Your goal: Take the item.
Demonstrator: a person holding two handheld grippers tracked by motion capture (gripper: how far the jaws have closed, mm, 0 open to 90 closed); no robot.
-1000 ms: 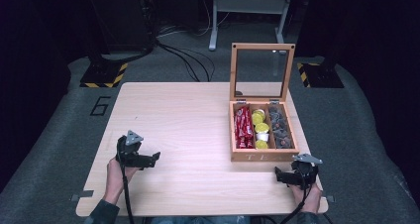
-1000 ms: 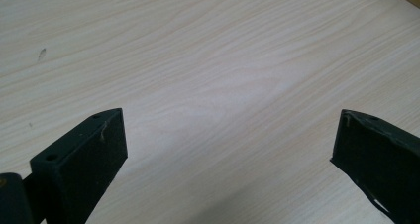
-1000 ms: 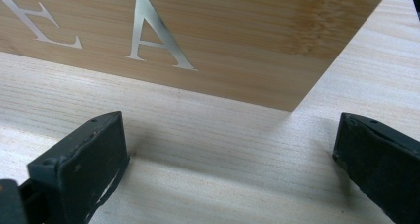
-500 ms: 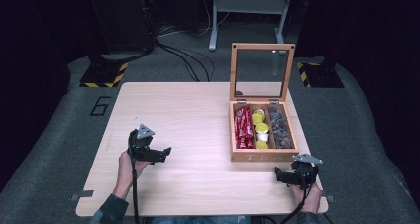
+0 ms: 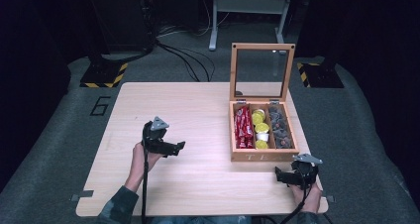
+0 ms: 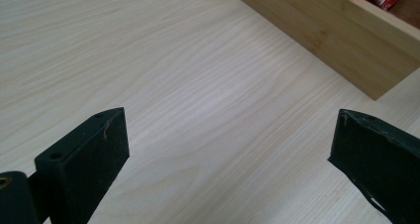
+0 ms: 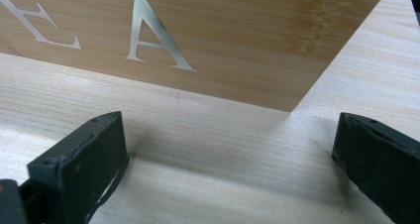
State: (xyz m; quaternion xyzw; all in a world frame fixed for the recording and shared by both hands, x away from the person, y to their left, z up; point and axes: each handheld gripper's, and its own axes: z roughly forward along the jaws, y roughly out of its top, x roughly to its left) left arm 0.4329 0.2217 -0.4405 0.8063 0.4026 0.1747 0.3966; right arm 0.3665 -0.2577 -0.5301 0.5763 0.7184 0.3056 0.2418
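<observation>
Here, both tools stand with jaws apart, holding nothing: the left tool [image 5: 174, 147] hovers left of the open wooden tea box [image 5: 262, 155], the right tool [image 5: 283, 176] near its front right corner on the pale wooden counter [image 5: 198, 110].

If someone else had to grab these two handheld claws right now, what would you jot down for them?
Left gripper: open, holding nothing, above the bare table, pointed toward the tea box.
Right gripper: open, holding nothing, low over the table just in front of the box's front wall near its right corner, not touching it.
Box: at the table's right side, lid upright and open. Red packets in the left compartment, yellow-topped cups in the middle, dark pieces in the right.
Done: lid is open.
Left: nothing has been gripped or taken out; likely next is reaching into the box.
</observation>
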